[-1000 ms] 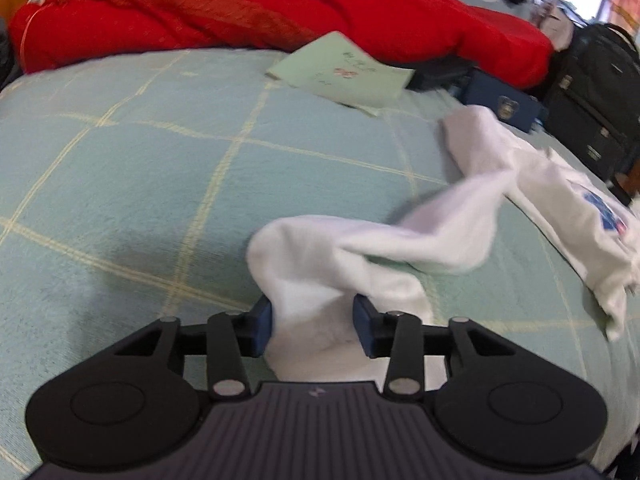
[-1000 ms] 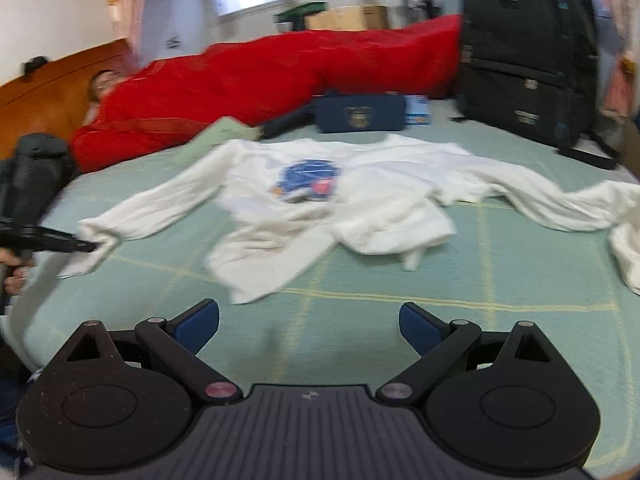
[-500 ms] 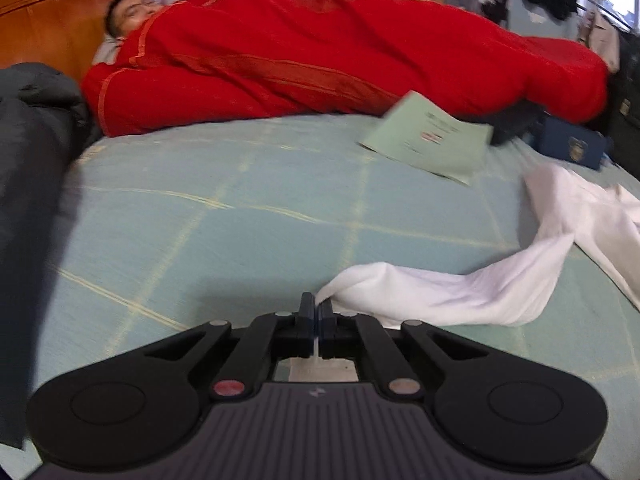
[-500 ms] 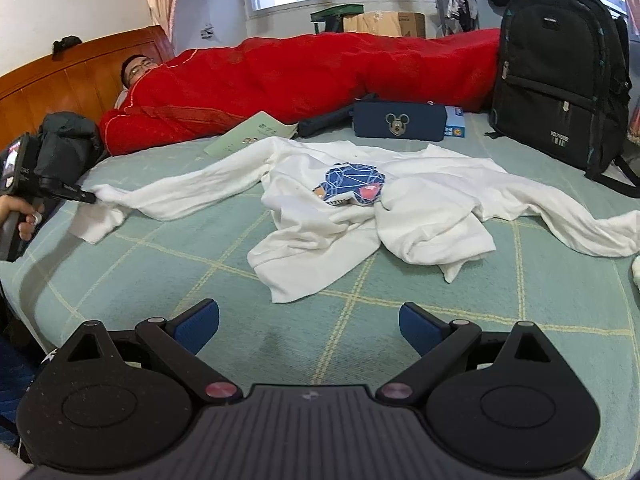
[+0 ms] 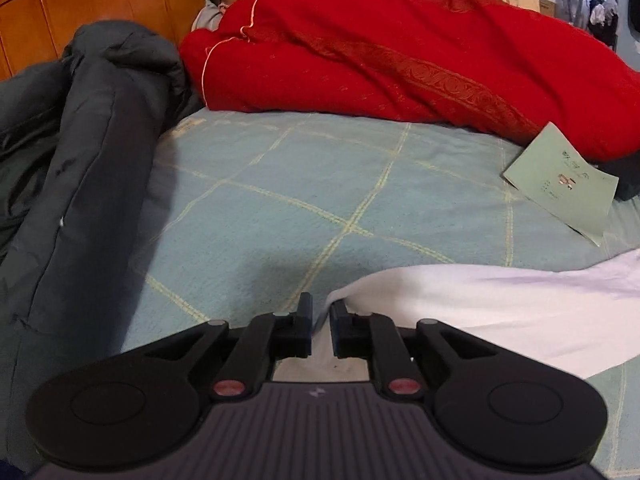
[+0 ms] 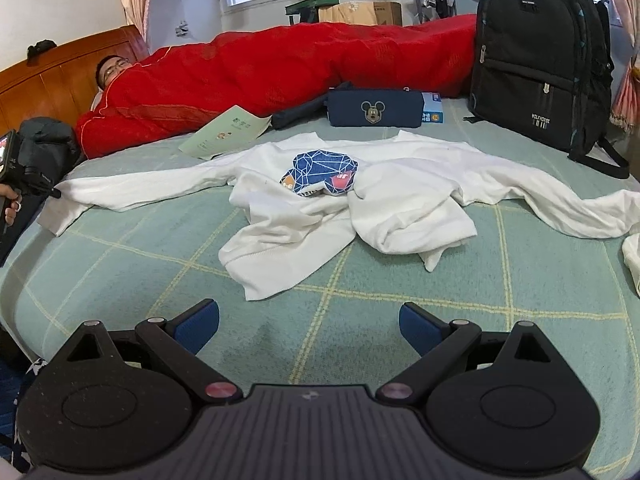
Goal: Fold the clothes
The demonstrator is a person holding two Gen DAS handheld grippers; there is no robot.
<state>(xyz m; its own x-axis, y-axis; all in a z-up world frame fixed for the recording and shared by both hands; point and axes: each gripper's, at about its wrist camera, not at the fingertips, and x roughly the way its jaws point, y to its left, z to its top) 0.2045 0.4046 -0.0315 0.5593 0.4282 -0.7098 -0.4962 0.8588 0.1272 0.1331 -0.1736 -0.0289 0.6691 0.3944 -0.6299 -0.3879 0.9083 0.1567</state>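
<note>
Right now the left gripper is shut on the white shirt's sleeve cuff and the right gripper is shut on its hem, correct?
Not quite. The left gripper does pinch the sleeve cuff, but the right wrist view shows the right gripper open and empty, short of the white shirt.

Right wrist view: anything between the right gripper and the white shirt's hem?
Nothing: bare green checked bedspread between the open right gripper and the white shirt.

One white sweatshirt [image 6: 360, 200], one red quilt [image 6: 280, 68], one black backpack [image 6: 536, 52], one green booklet [image 6: 228, 130], one navy pouch [image 6: 374, 108] and one dark jacket [image 5: 80, 152] are counted on the bed [image 6: 400, 280].
</note>
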